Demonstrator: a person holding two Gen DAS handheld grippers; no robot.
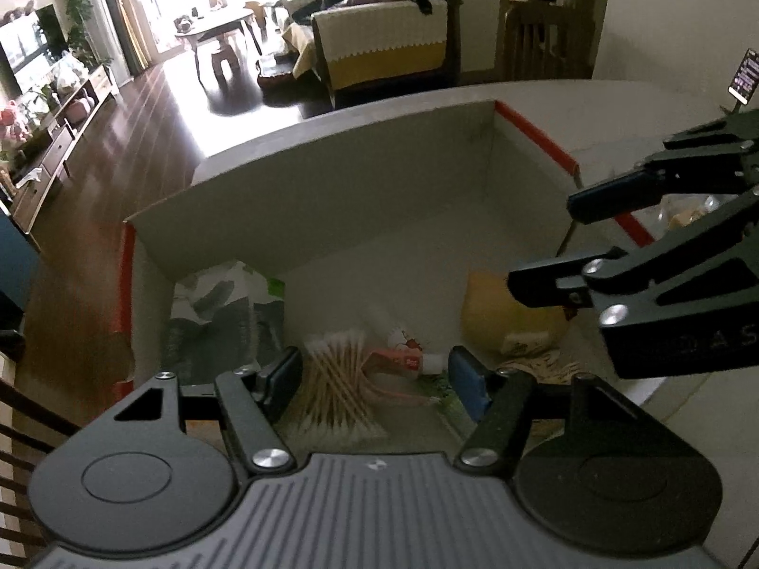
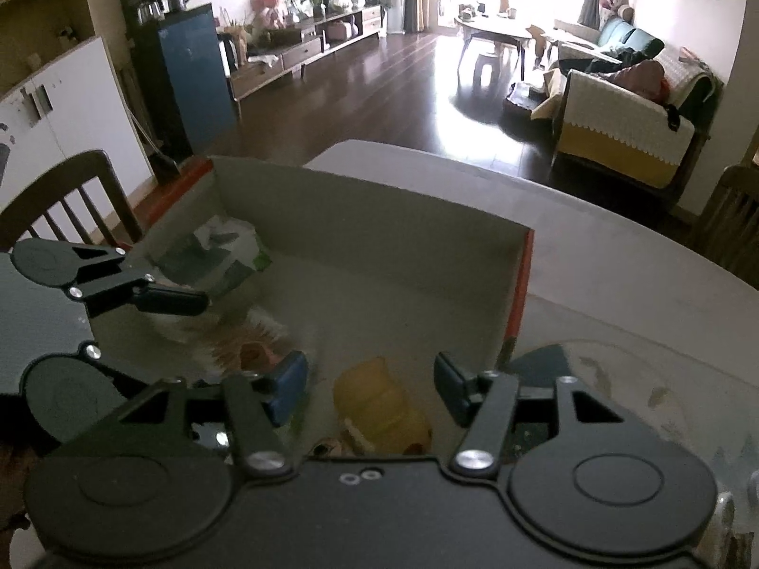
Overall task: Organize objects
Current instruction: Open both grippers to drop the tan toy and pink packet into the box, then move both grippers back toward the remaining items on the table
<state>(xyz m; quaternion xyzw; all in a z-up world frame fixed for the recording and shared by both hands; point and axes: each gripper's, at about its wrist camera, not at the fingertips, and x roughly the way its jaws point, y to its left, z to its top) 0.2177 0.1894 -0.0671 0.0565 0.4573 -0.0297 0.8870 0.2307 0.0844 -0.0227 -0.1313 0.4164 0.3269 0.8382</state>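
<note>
Hanging over an open cardboard box [image 1: 332,180] on the table [image 2: 616,256], the left gripper [image 1: 374,379] and right gripper [image 2: 370,386] both stood with jaws spread, holding nothing. Inside lay a bundle of cotton swabs [image 1: 339,389], long axis running toward the far wall, a tube [image 1: 403,360] lying crosswise, cap rightward, a yellow bottle [image 2: 379,408] and a green-white packet [image 1: 223,313].

Open left gripper [image 1: 374,379] above cotton swabs [image 1: 339,389] in the box [image 1: 341,180] (red-edged), yellow packet [image 1: 503,322] alongside.

Yellow pouch [image 2: 379,408] label blurred, unreadable
</note>
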